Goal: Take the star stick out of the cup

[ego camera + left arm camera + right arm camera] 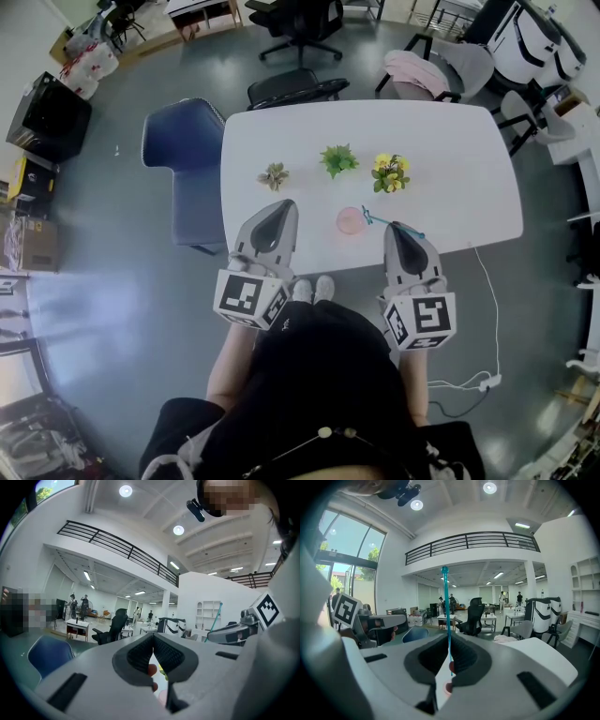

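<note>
A thin teal stick (410, 231) crosses the tip of my right gripper (394, 226), which is shut on it. In the right gripper view the stick (447, 606) rises straight up from between the jaws (449, 637) into the air. Its lower end is near the rim of the pink cup (348, 222), which stands on the white table (469, 178) just left of that gripper. I cannot tell whether the end is still inside the cup. My left gripper (281, 206) rests left of the cup, shut, with nothing between its pads (140, 656).
Three small potted plants stand in a row behind the cup: a dry one (274, 175), a green one (338, 159) and a yellow-flowered one (390, 173). A blue chair (183, 141) stands at the table's left. A white cable (487, 281) hangs off the front right edge.
</note>
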{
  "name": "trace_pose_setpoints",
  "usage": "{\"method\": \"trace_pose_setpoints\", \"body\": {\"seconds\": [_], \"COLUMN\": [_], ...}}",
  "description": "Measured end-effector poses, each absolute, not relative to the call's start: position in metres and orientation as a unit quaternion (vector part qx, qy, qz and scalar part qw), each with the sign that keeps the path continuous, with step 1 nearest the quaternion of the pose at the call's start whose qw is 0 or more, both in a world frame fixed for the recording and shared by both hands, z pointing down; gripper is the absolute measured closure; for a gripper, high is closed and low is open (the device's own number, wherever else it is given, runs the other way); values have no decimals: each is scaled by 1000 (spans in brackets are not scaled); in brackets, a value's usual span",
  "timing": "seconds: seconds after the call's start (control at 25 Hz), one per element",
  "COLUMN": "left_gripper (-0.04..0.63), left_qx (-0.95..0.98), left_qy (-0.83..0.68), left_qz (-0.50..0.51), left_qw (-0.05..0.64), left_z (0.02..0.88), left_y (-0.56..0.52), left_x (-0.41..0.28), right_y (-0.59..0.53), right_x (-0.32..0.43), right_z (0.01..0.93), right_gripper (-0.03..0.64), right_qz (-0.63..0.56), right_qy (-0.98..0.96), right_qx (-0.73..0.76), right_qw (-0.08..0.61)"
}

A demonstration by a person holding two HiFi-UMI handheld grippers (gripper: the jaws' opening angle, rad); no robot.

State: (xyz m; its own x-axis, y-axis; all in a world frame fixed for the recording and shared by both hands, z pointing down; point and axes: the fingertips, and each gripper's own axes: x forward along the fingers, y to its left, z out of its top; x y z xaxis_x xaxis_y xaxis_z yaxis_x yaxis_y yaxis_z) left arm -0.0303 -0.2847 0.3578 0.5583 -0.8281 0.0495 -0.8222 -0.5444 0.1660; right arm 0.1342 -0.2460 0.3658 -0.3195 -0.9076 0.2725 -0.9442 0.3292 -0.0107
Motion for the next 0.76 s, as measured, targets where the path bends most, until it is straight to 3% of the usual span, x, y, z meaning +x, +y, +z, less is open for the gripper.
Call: {"method": "trace_pose_setpoints", "body": {"seconds": [0.76], "left_gripper": [589], "left_qx": [881], "left_qy": [-465], "left_qz": [-15], "left_qw": [85], "left_z": [356], "left_y": [-286], "left_x": [-32], "right_y": [-247], "right_x": [137], "right_z": [365], "right_gripper": [600], "right_qz": [90], "right_qy": [-800], "right_qx": [582], "right_qw": [111]}}
